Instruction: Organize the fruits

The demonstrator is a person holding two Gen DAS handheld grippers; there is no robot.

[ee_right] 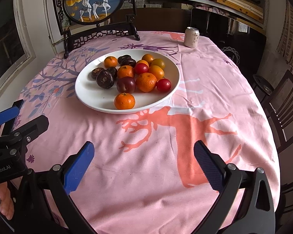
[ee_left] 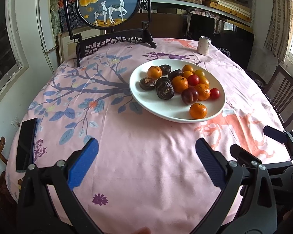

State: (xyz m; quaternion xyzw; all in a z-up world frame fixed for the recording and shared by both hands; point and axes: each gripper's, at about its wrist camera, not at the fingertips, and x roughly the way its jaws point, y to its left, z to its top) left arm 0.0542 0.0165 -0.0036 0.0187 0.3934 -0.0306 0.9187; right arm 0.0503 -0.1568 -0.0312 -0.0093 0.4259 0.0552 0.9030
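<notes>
White plate [ee_left: 144,99] sits mid-bench on the pink cloth [ee_left: 146,146], holding all the fruit: mandarins, dark round fruits, a plum [ee_left: 189,96], small red tomatoes. 1 mandarin [ee_left: 198,110] lies alone at the plate's near rim. Left hand-held gripper [ee_left: 146,156] and right hand-held gripper [ee_right: 144,156] both hover short of the plate, jaws spread wide, nothing held. Can [ee_right: 191,37] stands beyond the plate, phone [ee_left: 26,144] well left of it.

Round table under pink printed cloth [ee_left: 127,152], white fruit plate [ee_left: 144,101], can [ee_left: 204,45], phone [ee_left: 26,144], framed screen [ee_left: 107,3]
</notes>
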